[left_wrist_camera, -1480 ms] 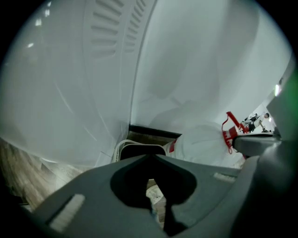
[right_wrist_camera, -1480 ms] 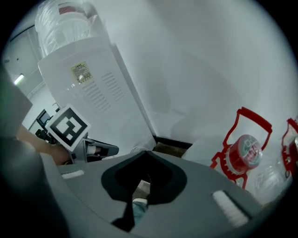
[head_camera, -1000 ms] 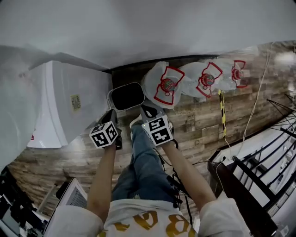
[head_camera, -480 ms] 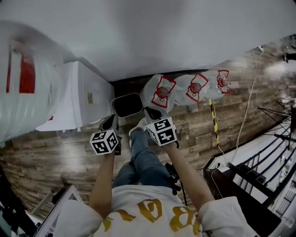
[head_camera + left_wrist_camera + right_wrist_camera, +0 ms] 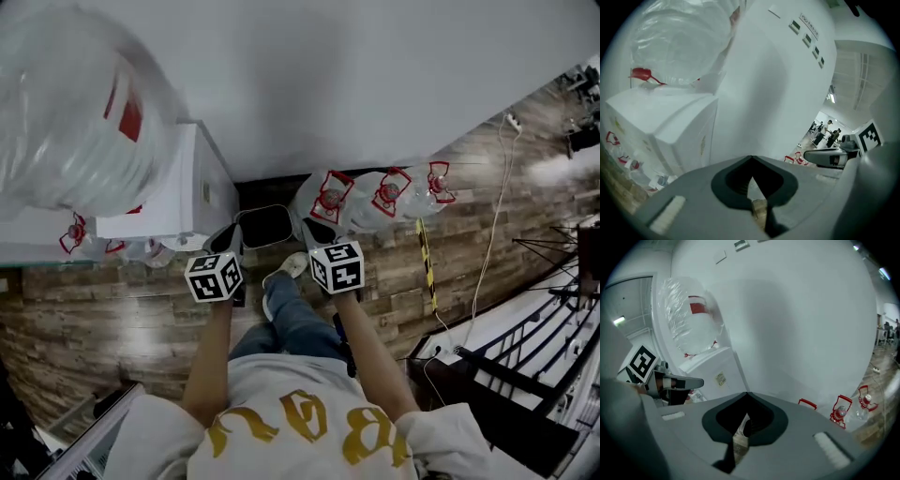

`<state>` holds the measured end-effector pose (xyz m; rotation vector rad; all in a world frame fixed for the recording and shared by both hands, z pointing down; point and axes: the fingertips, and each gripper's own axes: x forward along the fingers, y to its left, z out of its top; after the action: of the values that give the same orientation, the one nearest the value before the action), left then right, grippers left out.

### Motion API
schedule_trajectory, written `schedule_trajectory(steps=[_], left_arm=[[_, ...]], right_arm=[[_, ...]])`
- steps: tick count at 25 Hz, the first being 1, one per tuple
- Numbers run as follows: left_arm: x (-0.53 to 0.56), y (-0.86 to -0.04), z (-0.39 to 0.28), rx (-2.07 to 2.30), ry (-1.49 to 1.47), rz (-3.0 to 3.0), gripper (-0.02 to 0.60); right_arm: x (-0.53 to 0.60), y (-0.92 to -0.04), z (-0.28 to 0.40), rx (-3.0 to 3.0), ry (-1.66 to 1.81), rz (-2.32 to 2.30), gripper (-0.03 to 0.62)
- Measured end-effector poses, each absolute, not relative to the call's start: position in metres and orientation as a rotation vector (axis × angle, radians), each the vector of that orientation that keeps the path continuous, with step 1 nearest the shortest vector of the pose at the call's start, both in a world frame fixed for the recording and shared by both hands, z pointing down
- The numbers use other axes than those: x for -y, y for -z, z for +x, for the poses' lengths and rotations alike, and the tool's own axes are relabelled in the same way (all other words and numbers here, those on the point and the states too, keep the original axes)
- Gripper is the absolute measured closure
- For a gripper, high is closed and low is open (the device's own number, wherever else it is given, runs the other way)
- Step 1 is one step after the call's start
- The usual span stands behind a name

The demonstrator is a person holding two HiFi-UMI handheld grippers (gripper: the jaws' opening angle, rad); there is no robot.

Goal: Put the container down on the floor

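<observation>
Both of my tools are clamped. The left tool point(image 5: 229, 242) and the right tool point(image 5: 309, 231) each show matte grey jaws drawn together in their own views, leaving only a thin slit under a diamond-shaped notch. I judge that each pinches the thin rim of the pale, round-cornered plastic container point(image 5: 264, 226) with the dark hollow inside. It sits just ahead of the tips, between the two tools, its body hidden below the jaws in the gripper views.

The setting-down is not finished: the rim is not released, and I cannot tell whether the base touches the brown wood-plank floor point(image 5: 112, 319). Lowering and letting go remain.

Ahead-left of the left tool stands a boxy white water dispenser point(image 5: 164, 202) under a glossy clear jug point(image 5: 75, 103). Ahead-right of the right tool lie clear bottles with red handles point(image 5: 375, 195).
</observation>
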<state>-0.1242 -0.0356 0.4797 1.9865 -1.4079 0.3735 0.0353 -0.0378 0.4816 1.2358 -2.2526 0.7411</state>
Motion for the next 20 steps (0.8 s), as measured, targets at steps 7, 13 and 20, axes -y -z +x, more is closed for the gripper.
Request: schedule_trajectory(steps=[7, 13, 20], left_arm=[[0.007, -0.446, -0.128, 1.386, -0.390, 2.040, 0.581], [0.011, -0.411, -0.139, 1.453, -0.312, 2.070, 0.581], [0.010, -0.385, -0.140, 1.486, -0.281, 2.111, 0.581]], right_arm=[[0.013, -0.447, 0.024, 2.273, -0.676, 1.256, 0.566], [0.007, -0.411, 0.013, 2.355, -0.658, 1.317, 0.566], [0.002, -0.393, 0.002, 2.387, -0.602, 1.312, 0.567]])
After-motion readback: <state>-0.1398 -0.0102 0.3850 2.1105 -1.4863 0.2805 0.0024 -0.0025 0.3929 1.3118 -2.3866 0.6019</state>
